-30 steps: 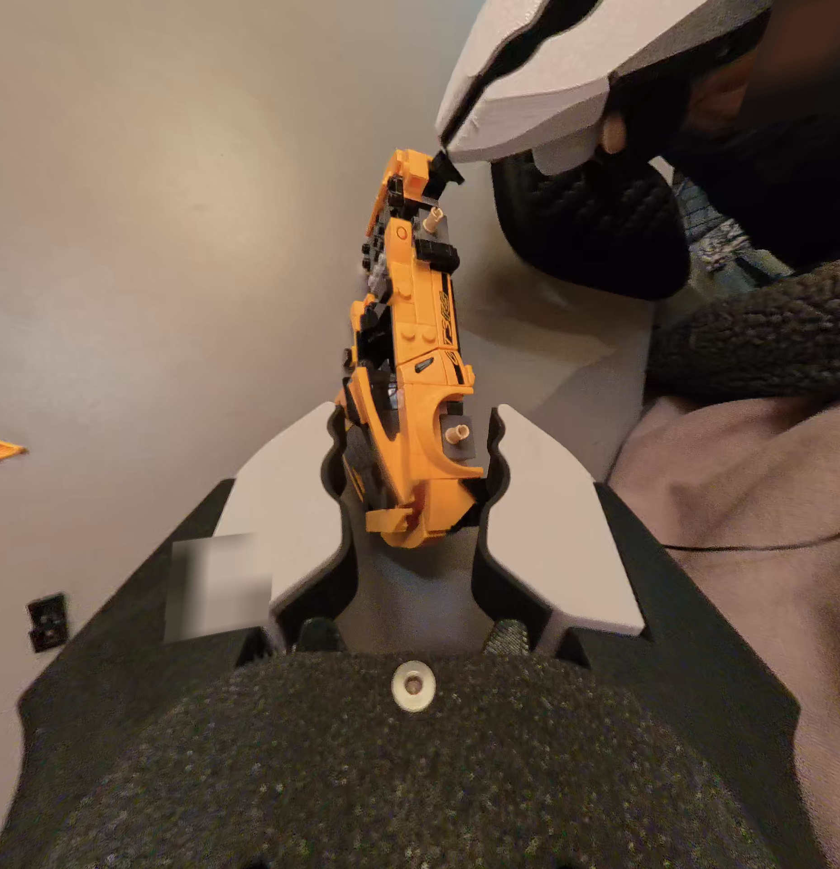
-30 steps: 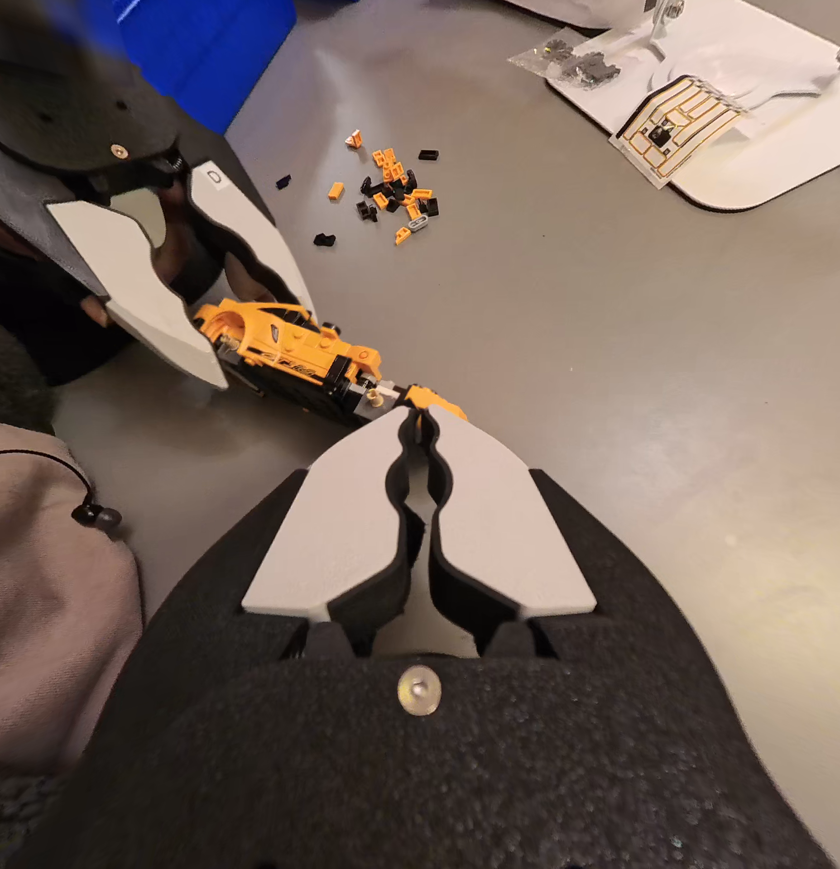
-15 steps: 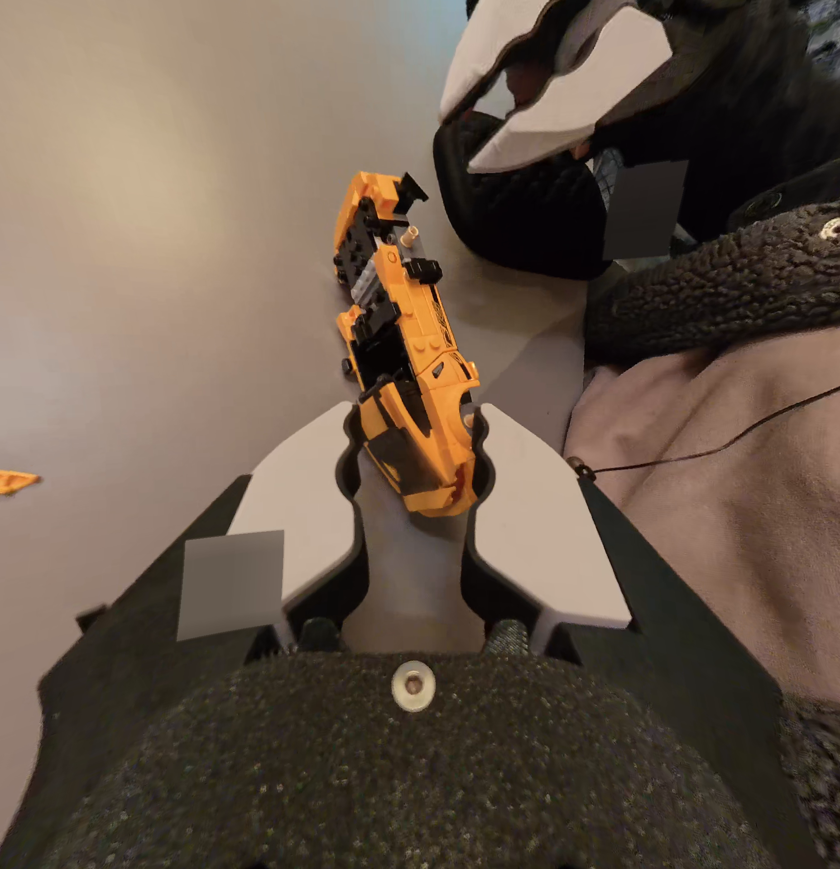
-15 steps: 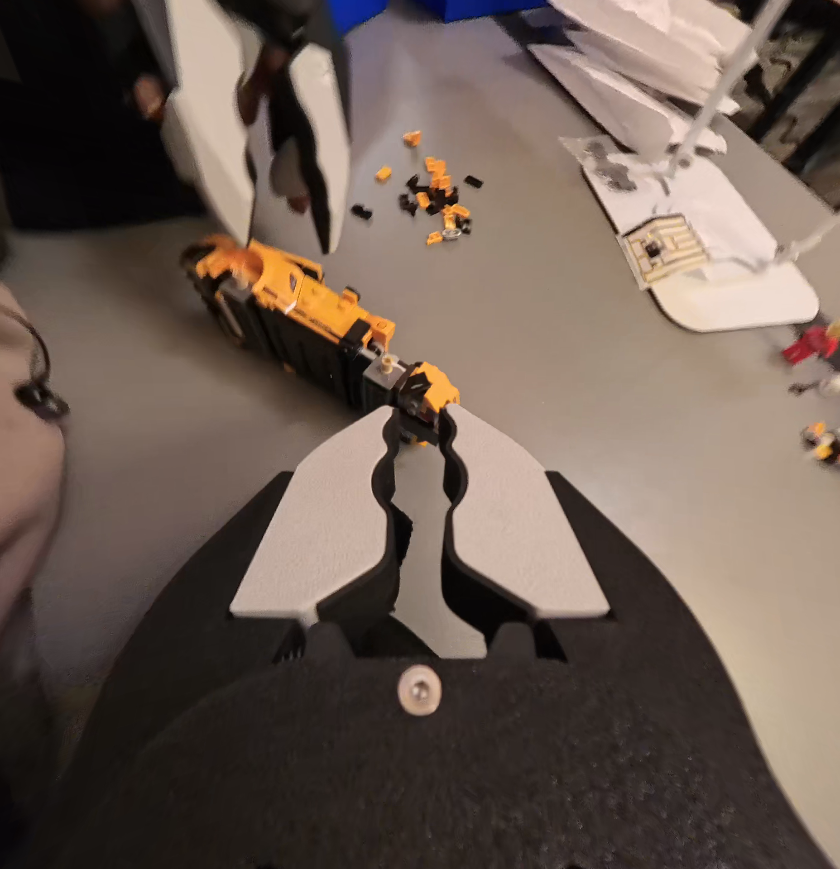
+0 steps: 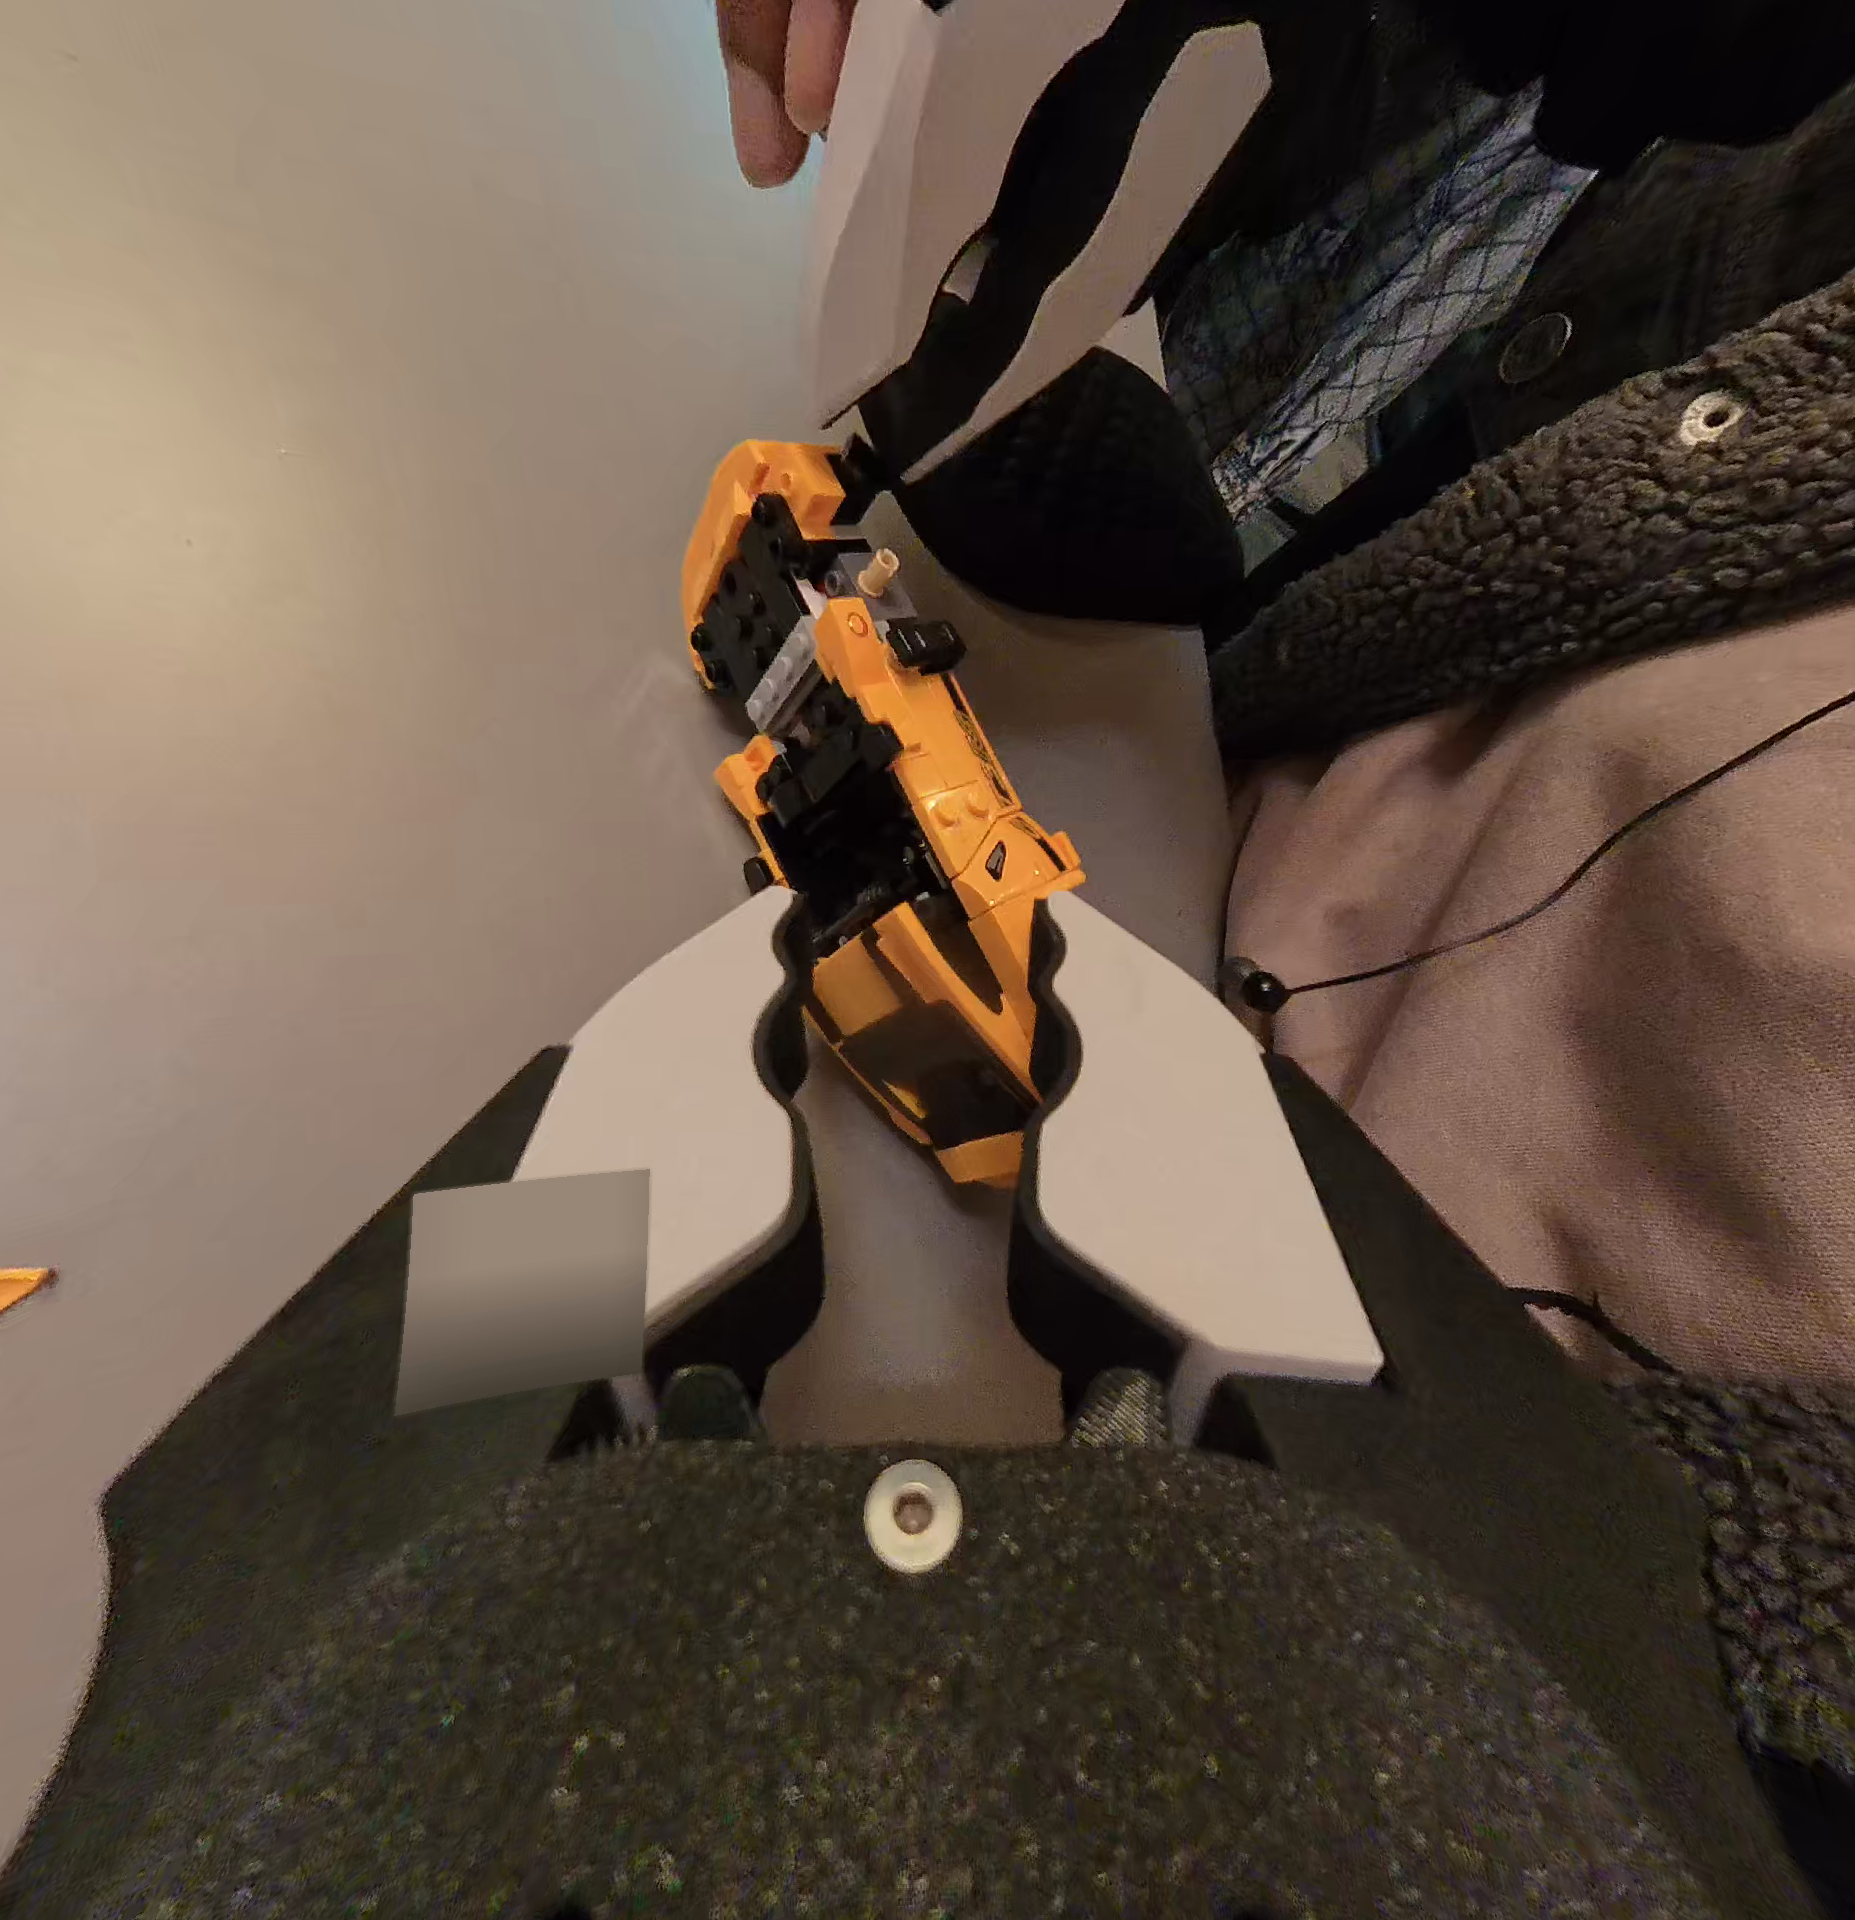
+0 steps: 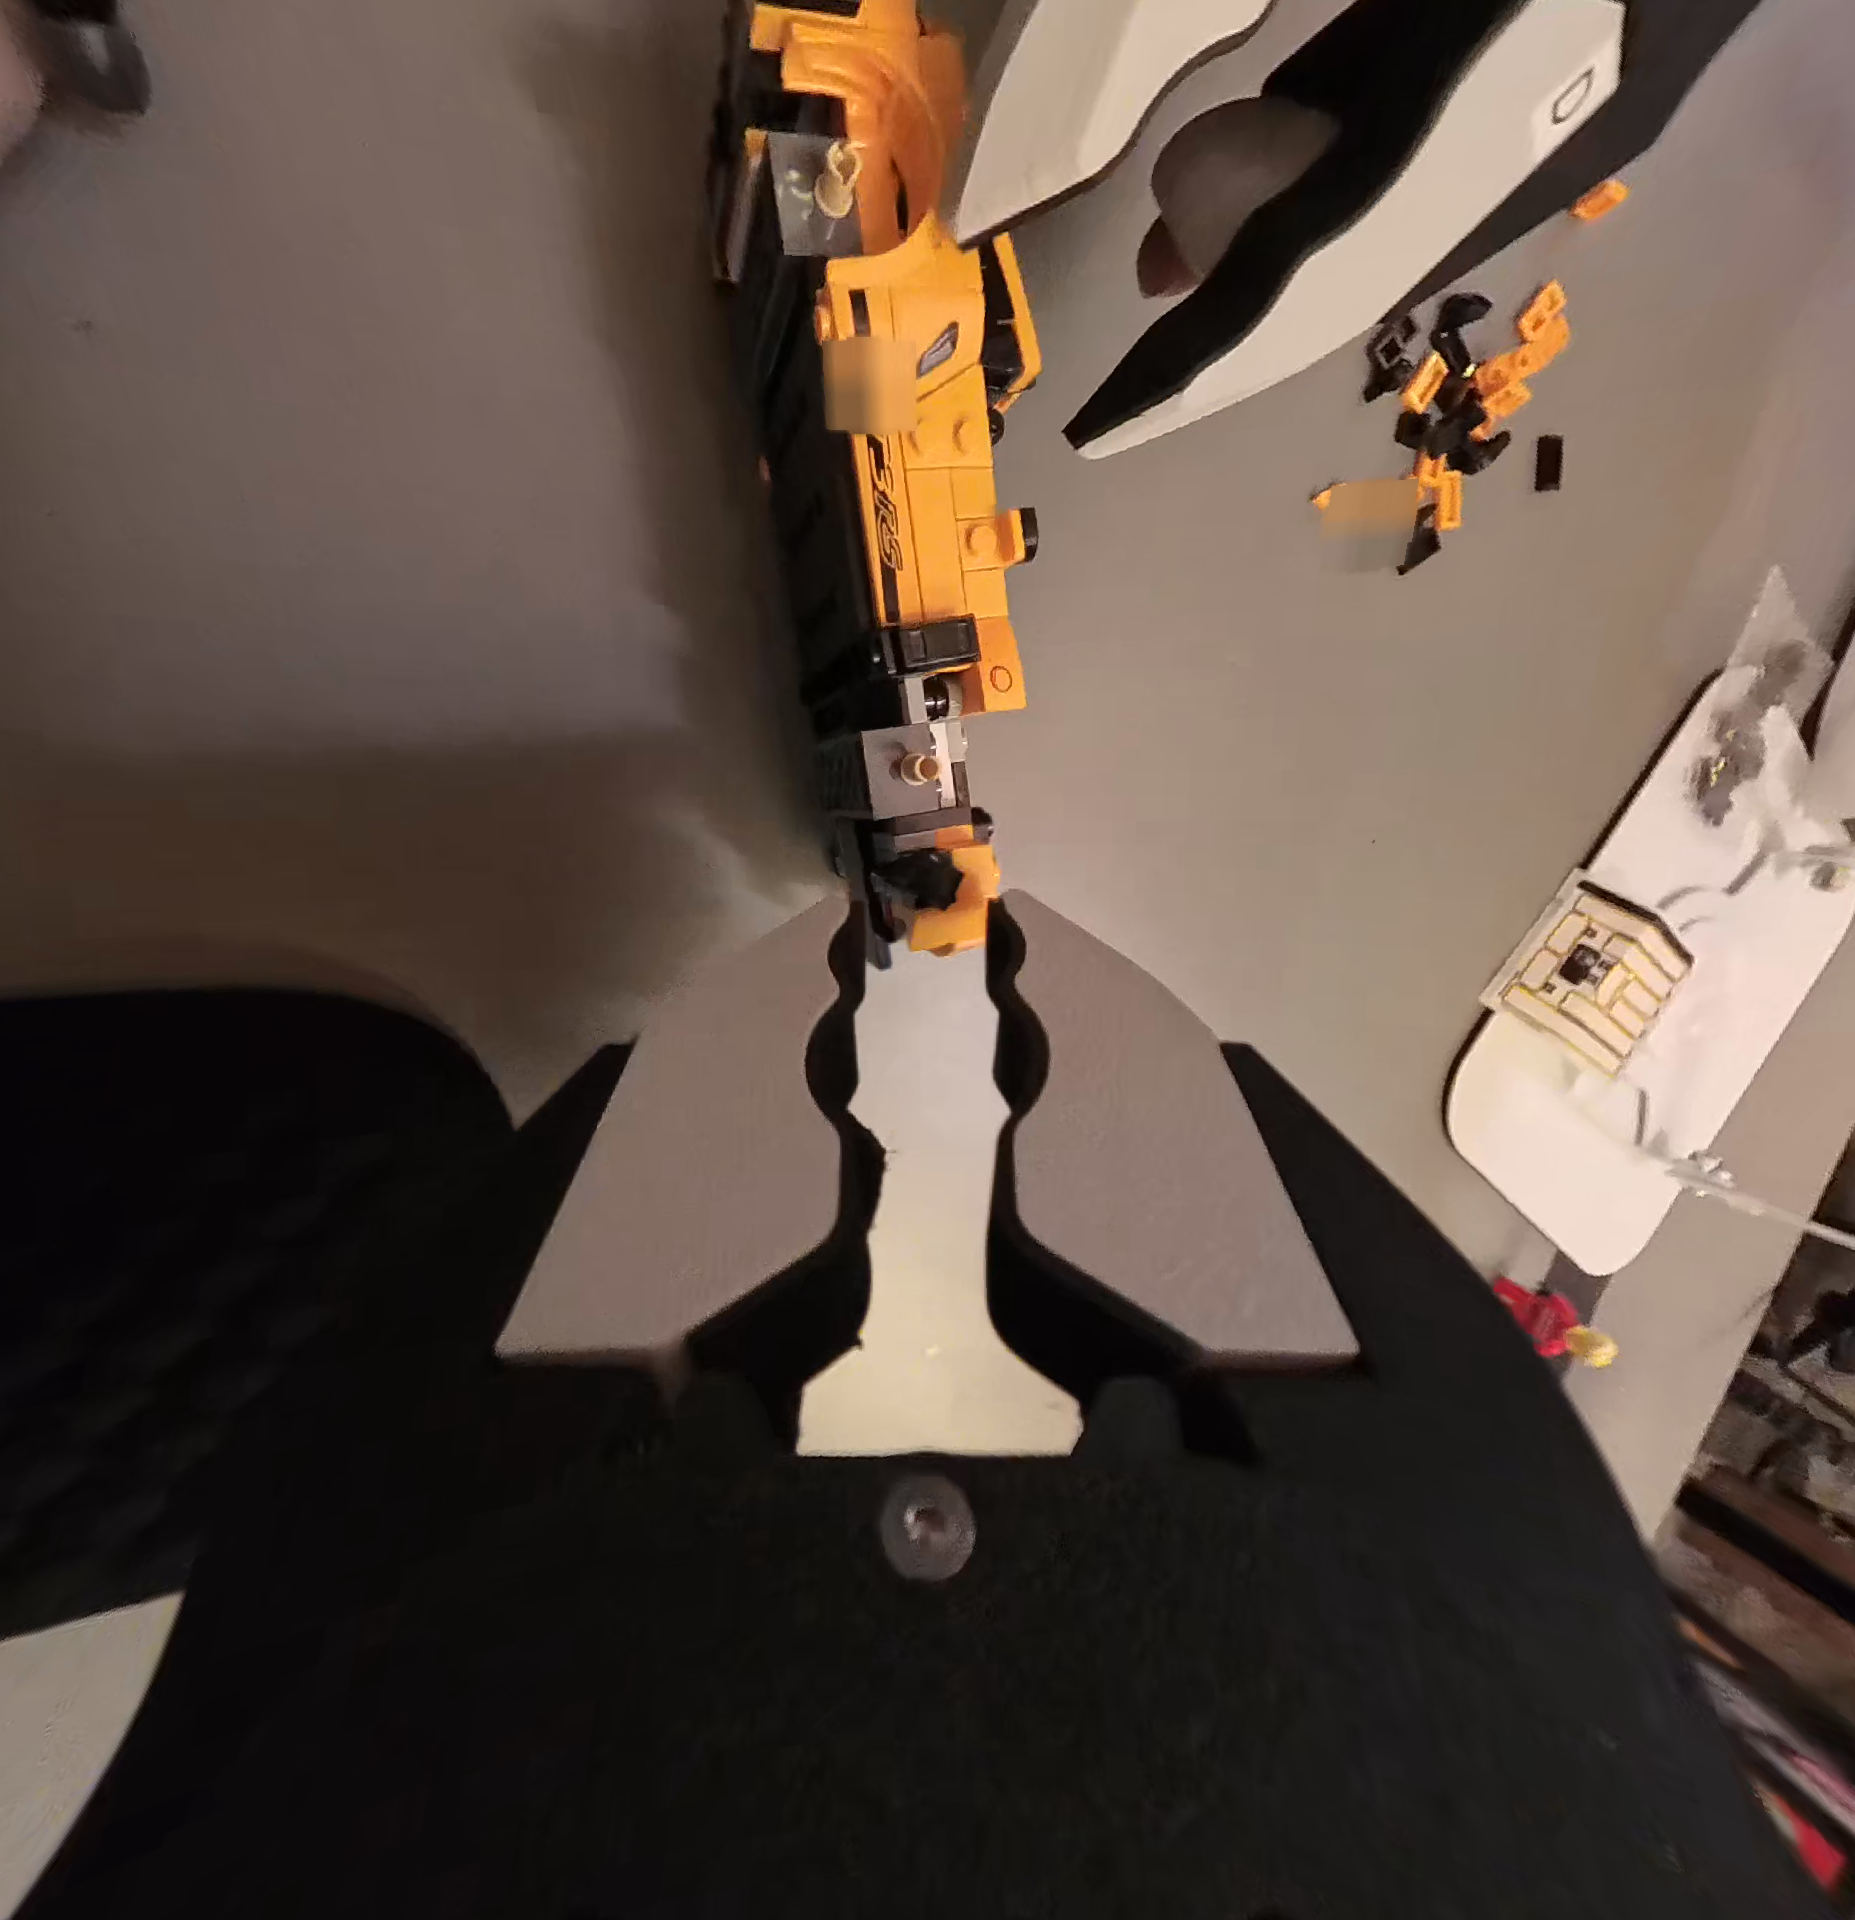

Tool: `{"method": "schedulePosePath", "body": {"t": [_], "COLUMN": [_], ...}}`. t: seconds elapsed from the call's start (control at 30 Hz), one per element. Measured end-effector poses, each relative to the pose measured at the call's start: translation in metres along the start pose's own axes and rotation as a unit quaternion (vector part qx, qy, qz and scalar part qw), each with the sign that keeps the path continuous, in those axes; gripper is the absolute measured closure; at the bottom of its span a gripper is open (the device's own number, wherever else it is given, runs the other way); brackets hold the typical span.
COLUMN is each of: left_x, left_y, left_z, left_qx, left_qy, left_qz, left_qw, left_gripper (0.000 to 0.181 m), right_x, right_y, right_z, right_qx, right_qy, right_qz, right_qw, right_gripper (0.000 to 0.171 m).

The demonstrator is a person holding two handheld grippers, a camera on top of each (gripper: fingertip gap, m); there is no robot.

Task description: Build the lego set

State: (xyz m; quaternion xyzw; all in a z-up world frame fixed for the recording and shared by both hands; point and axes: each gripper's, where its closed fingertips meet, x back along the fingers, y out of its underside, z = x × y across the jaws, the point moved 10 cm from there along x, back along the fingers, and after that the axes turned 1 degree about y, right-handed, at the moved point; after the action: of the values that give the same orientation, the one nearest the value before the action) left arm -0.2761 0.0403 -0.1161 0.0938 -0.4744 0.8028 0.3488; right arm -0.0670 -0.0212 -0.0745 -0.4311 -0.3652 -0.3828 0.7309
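Hidden: your left gripper covers the nose half of the orange Lego car, so you cannot see how its underside meets the surface. In the right wrist view the car's far end runs off the top edge.
Left jaws: they pinch the car's front end between the inner pads, with the bonnet lying in the gap.
Right jaws: your right gripper stands narrowly parted, with the car's rear tip just between the fingertips; you cannot tell from either view whether the pads touch it.
Car: it lies on its side on the grey surface between the two grippers, with a tan axle pin poking out near the rear.
Hard to make out: the right wrist view is smeared, and the loose orange and black pieces to the right blur together.
Cut off: a single orange piece sits at the left border of the left wrist view, only partly in frame.
Edges: a white base plate with a clear bag of dark parts on it lies near the right rim of the surface. A red minifigure sits by that rim.
Open room: bare surface stretches left of the car in both views; your fleece sleeve crowds the right side.
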Motion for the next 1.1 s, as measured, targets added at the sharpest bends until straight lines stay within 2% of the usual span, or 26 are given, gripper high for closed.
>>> {"method": "schedulePosePath", "body": {"t": [0.23, 0.47, 0.7, 0.87, 0.97, 1.1], "left_x": [0.000, -0.001, -0.006, -0.014, -0.016, -0.016], "left_y": [0.004, 0.007, 0.012, 0.017, 0.019, 0.020], "left_z": [-0.002, 0.004, 0.015, 0.024, 0.028, 0.028], "left_qx": [0.005, 0.004, 0.016, 0.027, 0.025, 0.028], "left_qy": [0.024, 0.031, 0.045, 0.068, 0.072, 0.073], "left_qz": [0.012, 0.017, 0.015, 0.019, 0.019, 0.023], "left_qw": [1.000, 0.999, 0.999, 0.997, 0.997, 0.997], "left_gripper": [0.142, 0.141, 0.140, 0.139, 0.139, 0.139], "right_x": [-0.004, -0.003, 0.000, 0.006, 0.017, 0.016], "right_y": [-0.011, -0.012, -0.007, -0.004, 0.009, 0.039], "right_z": [0.003, 0.005, 0.006, 0.002, -0.001, -0.014], "right_qx": [0.035, -0.003, -0.121, -0.214, -0.252, -0.319], "right_qy": [-0.026, -0.024, -0.013, -0.007, 0.024, 0.038], "right_qz": [-0.019, -0.019, 0.001, 0.043, 0.046, 0.005], "right_qw": [0.999, 1.000, 0.993, 0.976, 0.966, 0.947], "right_gripper": [0.150, 0.159, 0.171, 0.171, 0.167, 0.162]}}
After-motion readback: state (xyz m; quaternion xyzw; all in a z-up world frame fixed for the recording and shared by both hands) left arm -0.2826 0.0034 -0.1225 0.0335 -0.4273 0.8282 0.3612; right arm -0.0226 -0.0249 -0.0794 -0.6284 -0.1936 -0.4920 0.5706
